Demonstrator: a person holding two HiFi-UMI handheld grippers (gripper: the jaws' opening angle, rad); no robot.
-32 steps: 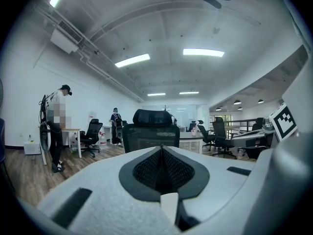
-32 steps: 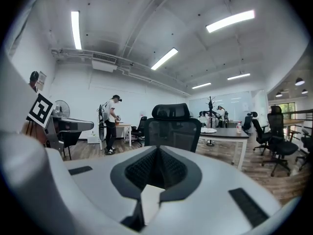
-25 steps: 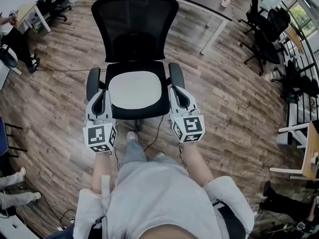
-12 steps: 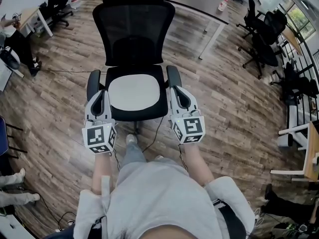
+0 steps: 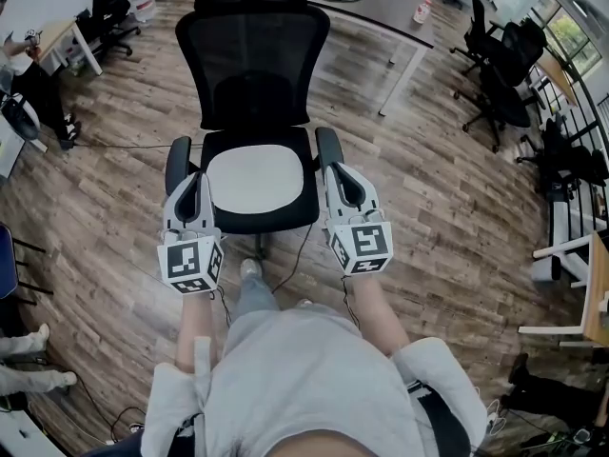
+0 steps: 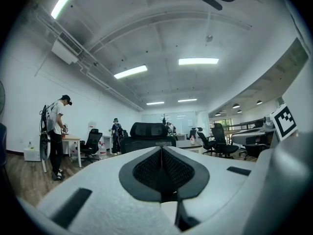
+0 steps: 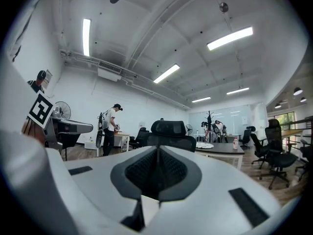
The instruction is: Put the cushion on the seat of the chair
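- Pale grey rounded cushion [image 5: 257, 179]: laid on the seat of the black mesh office chair [image 5: 253, 60].
- Left gripper [image 5: 193, 181]: jaws closed, nothing held, beside the seat's left edge.
- Right gripper [image 5: 341, 174]: jaws closed, nothing held, beside the seat's right edge.

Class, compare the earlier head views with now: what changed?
Nothing was gripped or released. The black office chair sits slightly lower in the head view. The pale rounded cushion stays on its seat; left tool and right tool stay shut, empty, flanking it.
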